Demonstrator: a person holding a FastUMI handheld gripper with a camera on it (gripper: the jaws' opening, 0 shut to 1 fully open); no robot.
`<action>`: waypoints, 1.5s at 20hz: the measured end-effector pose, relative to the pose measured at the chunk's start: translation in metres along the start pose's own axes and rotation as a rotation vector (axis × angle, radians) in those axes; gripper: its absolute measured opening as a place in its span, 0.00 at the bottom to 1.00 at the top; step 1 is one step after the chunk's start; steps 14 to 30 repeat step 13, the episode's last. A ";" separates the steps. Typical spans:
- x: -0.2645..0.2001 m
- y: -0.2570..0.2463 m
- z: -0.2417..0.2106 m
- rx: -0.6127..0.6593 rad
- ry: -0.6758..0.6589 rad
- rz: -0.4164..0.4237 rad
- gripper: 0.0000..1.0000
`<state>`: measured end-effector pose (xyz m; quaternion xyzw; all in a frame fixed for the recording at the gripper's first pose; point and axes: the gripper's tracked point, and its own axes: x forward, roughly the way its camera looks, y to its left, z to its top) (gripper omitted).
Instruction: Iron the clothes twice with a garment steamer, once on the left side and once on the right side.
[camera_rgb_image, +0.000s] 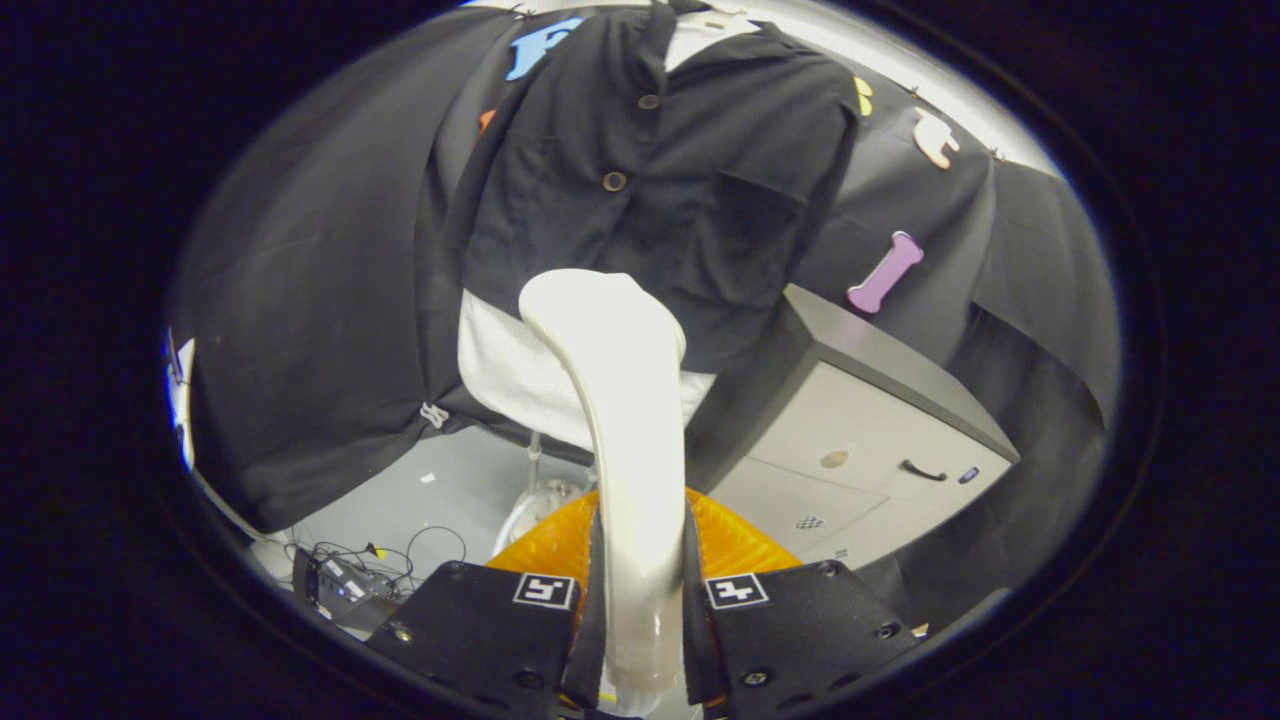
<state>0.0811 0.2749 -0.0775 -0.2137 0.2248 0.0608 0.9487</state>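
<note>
My gripper (640, 590) is shut on the white handle of the garment steamer (625, 420), both fingers pressing its sides. The steamer rises from between the fingers, and its broad head lies against the lower front of a black button-up shirt (650, 170). The shirt hangs straight ahead over a white garment (510, 375) whose hem shows below it. Two buttons run down the shirt's placket above the steamer head. The head sits just left of the shirt's middle, near the bottom hem.
A grey-topped white cabinet (870, 420) with a dark handle stands to the right of the shirt. An orange ribbed object (735, 545) lies just beyond the fingers. Cables and a small device (345, 585) lie on the grey floor at lower left. A thin stand pole (535, 455) drops below the garments.
</note>
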 end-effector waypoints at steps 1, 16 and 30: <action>-0.005 -0.014 -0.009 0.007 0.003 0.000 0.34; -0.080 -0.182 -0.136 0.127 0.085 -0.050 0.34; -0.080 -0.182 -0.136 0.127 0.085 -0.050 0.34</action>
